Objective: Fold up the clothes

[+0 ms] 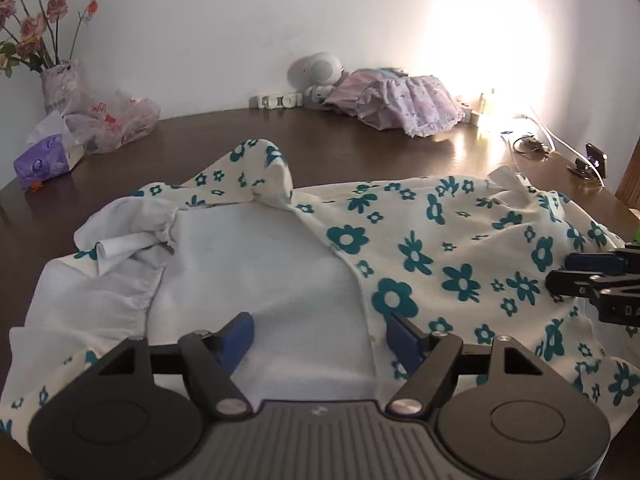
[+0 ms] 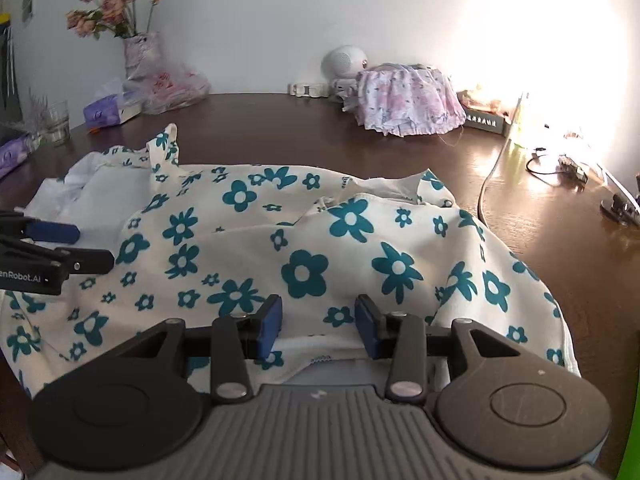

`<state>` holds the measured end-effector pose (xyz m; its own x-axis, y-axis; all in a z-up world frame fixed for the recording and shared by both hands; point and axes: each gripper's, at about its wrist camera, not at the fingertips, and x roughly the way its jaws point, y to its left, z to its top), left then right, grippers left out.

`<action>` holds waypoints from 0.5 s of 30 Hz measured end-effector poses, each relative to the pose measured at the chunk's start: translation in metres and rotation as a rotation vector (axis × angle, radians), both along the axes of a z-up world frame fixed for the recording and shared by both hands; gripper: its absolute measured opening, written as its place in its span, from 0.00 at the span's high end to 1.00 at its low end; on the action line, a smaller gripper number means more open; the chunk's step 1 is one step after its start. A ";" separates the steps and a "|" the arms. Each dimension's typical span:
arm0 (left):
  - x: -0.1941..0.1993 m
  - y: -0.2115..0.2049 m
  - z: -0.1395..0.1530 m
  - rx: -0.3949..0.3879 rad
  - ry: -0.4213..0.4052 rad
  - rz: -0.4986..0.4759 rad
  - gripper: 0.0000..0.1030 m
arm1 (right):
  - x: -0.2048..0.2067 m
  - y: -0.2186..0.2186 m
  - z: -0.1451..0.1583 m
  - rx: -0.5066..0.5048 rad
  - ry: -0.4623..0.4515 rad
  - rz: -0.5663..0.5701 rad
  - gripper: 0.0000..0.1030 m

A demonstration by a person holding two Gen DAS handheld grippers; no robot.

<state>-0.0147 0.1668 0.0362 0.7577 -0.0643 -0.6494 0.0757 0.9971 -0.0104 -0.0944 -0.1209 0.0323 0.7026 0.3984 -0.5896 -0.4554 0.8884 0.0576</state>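
A cream garment with teal flowers (image 1: 452, 248) (image 2: 304, 236) lies spread and partly turned over on the dark wooden table (image 1: 340, 144), its plain white lining (image 1: 256, 272) showing on the left. My left gripper (image 1: 320, 336) stands open over the lining near the garment's front edge, with nothing between its blue pads (image 1: 240, 340). My right gripper (image 2: 319, 326) is open too, low over the flowered cloth near its front hem, and shows at the right edge of the left wrist view (image 1: 592, 276). One strap (image 1: 264, 168) sticks up at the back.
A folded pink flowered garment (image 1: 404, 104) (image 2: 408, 100) lies at the back by the wall. A vase of roses (image 2: 140, 52), a plastic bag (image 1: 112, 120), a tissue pack (image 1: 44, 160) and a glass (image 2: 56, 122) stand back left. Cables (image 2: 552, 164) lie at the right.
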 end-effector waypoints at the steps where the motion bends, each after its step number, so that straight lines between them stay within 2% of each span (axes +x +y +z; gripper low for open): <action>1: -0.005 0.003 -0.001 -0.007 -0.005 0.000 0.31 | -0.002 -0.003 0.001 0.008 -0.002 0.005 0.61; 3: -0.020 0.010 -0.004 0.007 -0.025 0.010 0.30 | -0.006 -0.008 0.004 0.025 -0.006 0.016 0.52; 4: -0.030 0.015 -0.005 0.005 -0.035 0.016 0.28 | -0.007 -0.010 0.005 0.034 -0.008 0.021 0.41; 5: -0.038 0.019 -0.005 -0.001 -0.041 0.042 0.28 | -0.009 -0.013 0.006 0.042 -0.010 0.026 0.36; 8: -0.060 0.030 -0.002 -0.029 -0.063 0.139 0.28 | -0.015 -0.018 0.007 0.059 -0.016 0.034 0.36; 10: -0.079 0.038 0.012 -0.115 -0.149 0.190 0.28 | -0.018 -0.018 0.004 0.057 -0.020 0.028 0.36; 13: -0.100 0.038 0.035 -0.273 -0.270 0.177 0.27 | -0.023 -0.019 -0.001 0.054 -0.026 0.018 0.36; 15: -0.101 0.025 0.041 -0.316 -0.303 0.132 0.23 | -0.027 -0.020 -0.004 0.052 -0.030 0.012 0.36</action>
